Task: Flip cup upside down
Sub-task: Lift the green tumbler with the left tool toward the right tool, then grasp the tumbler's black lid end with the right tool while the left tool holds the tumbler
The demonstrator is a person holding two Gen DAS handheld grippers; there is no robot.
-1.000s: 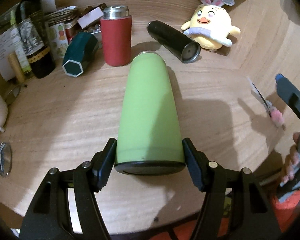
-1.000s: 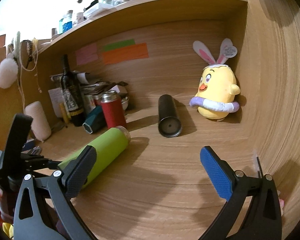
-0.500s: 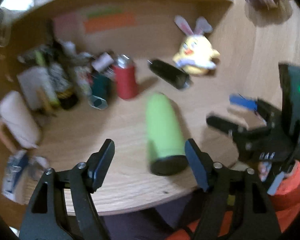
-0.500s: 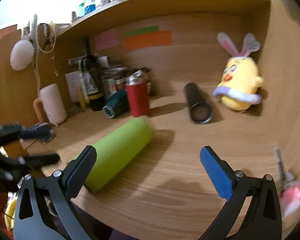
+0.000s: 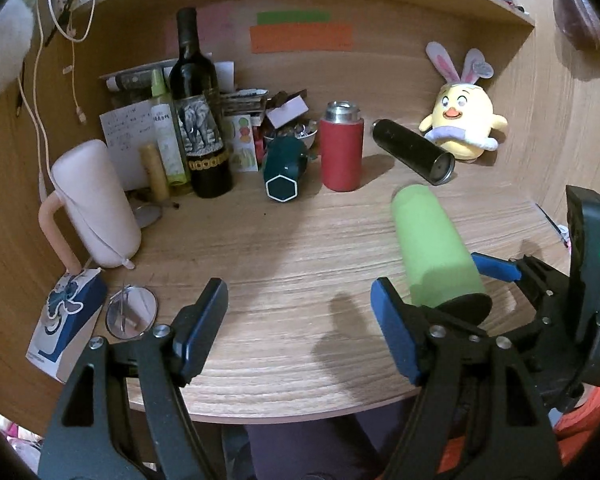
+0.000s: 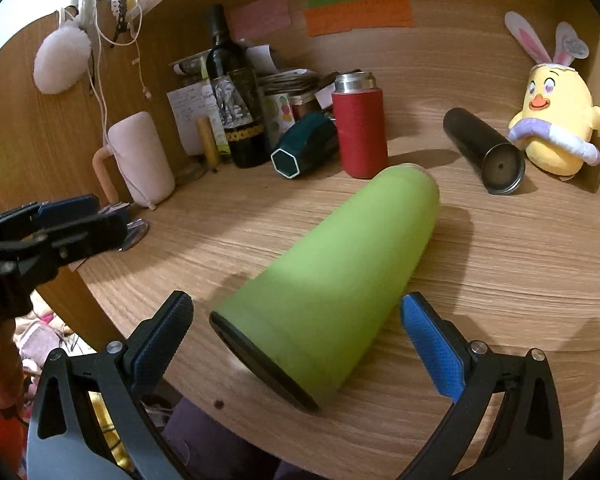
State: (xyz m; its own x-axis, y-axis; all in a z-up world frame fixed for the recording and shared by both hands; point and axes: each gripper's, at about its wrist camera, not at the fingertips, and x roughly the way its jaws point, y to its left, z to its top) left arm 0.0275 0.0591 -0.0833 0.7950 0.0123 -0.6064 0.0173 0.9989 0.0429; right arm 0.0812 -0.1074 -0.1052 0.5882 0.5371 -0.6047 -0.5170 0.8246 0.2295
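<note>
Both grippers I hold spread wide, gripping nothing: the left gripper over bare desk, the right gripper straddling the green cup, which lies on its side, black end toward me. The wine bottle label shows an elephant; its lettering I cannot read.

cup: light green, with a black bottom
table: light brown wood with wavy lines
right gripper: black, with bright blue bumpy pads
left gripper: black, with dark blue pads
flask: red, with a shiny silver top
tube: black
toy chick: yellow, orange beak, pink and white bunny ears
wine bottle: dark, with an elephant picture
paper strips: green, orange
</note>
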